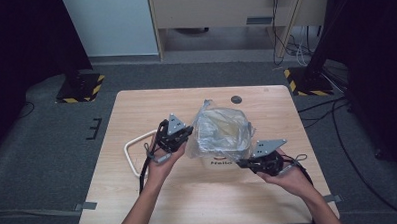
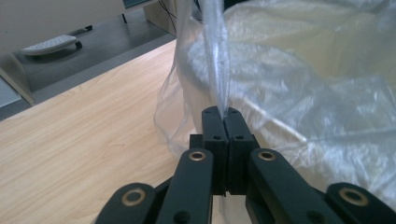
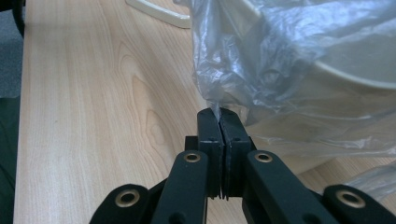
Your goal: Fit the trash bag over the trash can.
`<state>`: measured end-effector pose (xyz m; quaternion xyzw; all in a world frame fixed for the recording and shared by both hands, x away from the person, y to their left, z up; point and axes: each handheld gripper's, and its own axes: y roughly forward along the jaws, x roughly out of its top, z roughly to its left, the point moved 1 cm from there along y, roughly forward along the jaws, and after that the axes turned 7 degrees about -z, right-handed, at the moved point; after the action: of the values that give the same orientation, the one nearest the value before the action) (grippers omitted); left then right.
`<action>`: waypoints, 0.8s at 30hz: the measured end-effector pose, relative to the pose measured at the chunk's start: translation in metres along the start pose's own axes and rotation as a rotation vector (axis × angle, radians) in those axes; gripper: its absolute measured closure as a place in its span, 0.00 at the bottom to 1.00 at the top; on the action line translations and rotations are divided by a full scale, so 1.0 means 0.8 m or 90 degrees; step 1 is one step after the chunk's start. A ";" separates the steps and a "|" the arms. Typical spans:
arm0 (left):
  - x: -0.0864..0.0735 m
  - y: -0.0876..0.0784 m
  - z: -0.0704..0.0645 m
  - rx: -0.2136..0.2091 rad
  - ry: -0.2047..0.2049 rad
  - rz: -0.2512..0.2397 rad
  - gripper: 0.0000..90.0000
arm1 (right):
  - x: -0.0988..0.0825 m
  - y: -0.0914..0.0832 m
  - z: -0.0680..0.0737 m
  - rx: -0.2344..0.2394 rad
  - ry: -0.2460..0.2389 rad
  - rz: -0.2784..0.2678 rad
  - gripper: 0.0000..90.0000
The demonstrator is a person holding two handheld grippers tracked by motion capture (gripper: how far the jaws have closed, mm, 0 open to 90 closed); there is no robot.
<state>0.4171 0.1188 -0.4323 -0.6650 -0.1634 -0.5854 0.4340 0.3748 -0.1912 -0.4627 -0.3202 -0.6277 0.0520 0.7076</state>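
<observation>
The wooden worktop [image 1: 139,194] fills the middle of the high view, with dark floor around it. Just right of its centre stands a cream bin [image 1: 223,160] with a clear plastic bag [image 1: 221,131] draped loosely over its rim and down into it; the bag's crumpled film spills over the bin's sides. To the left of the bin, in the centre-left of the frame, a cream rounded frame [image 1: 130,154] lies flat on the wood.

The left tongs [image 1: 186,134] sit at the bag's left edge; in the left gripper view, the left tongs [image 2: 226,113] are closed on a thin upright fold of the film, low in the frame's centre. The right tongs [image 1: 240,163] are at the bin's lower right corner; in the right gripper view, the right tongs [image 3: 218,114] pinch a twisted tip of the bag, with the bin's rim in the upper right.
</observation>
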 end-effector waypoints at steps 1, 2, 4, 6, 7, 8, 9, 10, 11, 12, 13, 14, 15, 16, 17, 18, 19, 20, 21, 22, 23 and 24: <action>-0.003 -0.002 0.000 -0.001 -0.004 -0.003 1.00 | 0.000 0.001 0.001 0.002 -0.001 -0.002 0.99; -0.005 -0.004 0.000 -0.002 -0.004 -0.003 1.00 | 0.000 0.001 0.001 0.002 -0.004 -0.002 0.99; -0.009 -0.008 0.000 -0.003 -0.006 -0.012 1.00 | 0.001 0.002 0.001 0.001 -0.005 -0.004 0.99; -0.011 -0.013 -0.001 -0.004 -0.009 -0.020 1.00 | 0.001 0.002 0.002 0.001 -0.004 -0.004 0.99; -0.011 -0.015 -0.001 -0.006 -0.010 -0.022 1.00 | 0.001 0.003 0.002 0.001 -0.007 -0.002 0.99; -0.012 -0.017 -0.001 -0.008 -0.009 -0.022 1.00 | 0.001 0.004 0.002 0.002 -0.004 -0.001 0.99; -0.013 -0.019 -0.002 -0.009 -0.009 -0.022 1.00 | 0.001 0.005 0.002 0.002 -0.005 0.001 0.99; -0.014 -0.020 -0.003 -0.010 -0.007 -0.021 1.00 | 0.001 0.005 0.002 0.002 -0.005 0.003 0.99; -0.015 -0.021 -0.004 -0.012 -0.003 -0.019 1.00 | 0.001 0.006 0.002 0.002 -0.005 0.005 1.00; -0.018 -0.023 -0.006 -0.011 -0.001 -0.018 1.00 | 0.000 0.007 0.002 0.002 -0.007 0.007 0.99; -0.021 -0.023 -0.007 -0.012 -0.002 -0.014 1.00 | 0.000 0.008 0.002 0.004 -0.005 0.010 1.00; -0.025 -0.023 -0.007 -0.014 -0.005 -0.014 1.00 | -0.001 0.009 0.003 0.004 -0.006 0.012 1.00; -0.028 -0.023 -0.007 -0.016 -0.007 -0.013 1.00 | -0.001 0.010 0.003 0.006 -0.007 0.014 1.00; -0.033 -0.021 -0.007 -0.015 -0.012 -0.008 1.00 | -0.002 0.011 0.003 0.005 -0.010 0.018 1.00; -0.037 -0.020 -0.007 -0.014 -0.015 -0.004 1.00 | -0.003 0.012 0.003 0.007 -0.009 0.022 1.00; -0.040 -0.019 -0.007 -0.014 -0.019 0.000 1.00 | -0.003 0.013 0.004 0.006 -0.010 0.028 1.00; -0.044 -0.017 -0.006 -0.014 -0.024 0.003 1.00 | -0.004 0.014 0.003 0.004 -0.014 0.032 1.00; -0.048 -0.015 -0.004 -0.014 -0.028 0.011 1.00 | -0.005 0.015 0.003 0.004 -0.015 0.037 1.00; -0.052 -0.013 -0.003 -0.015 -0.035 0.018 1.00 | -0.006 0.015 0.002 0.002 -0.014 0.041 1.00; -0.055 -0.010 -0.003 -0.016 -0.038 0.024 1.00 | -0.007 0.015 0.002 0.003 -0.013 0.044 1.00; -0.058 -0.007 -0.004 -0.015 -0.036 0.035 1.00 | -0.008 0.015 0.001 0.003 -0.013 0.046 1.00; -0.061 -0.005 -0.005 -0.016 -0.034 0.041 1.00 | -0.010 0.015 0.000 0.001 -0.008 0.049 1.00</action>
<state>0.3990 0.1318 -0.4757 -0.6908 -0.1463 -0.5549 0.4399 0.3770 -0.1853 -0.4756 -0.3433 -0.6195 0.0815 0.7013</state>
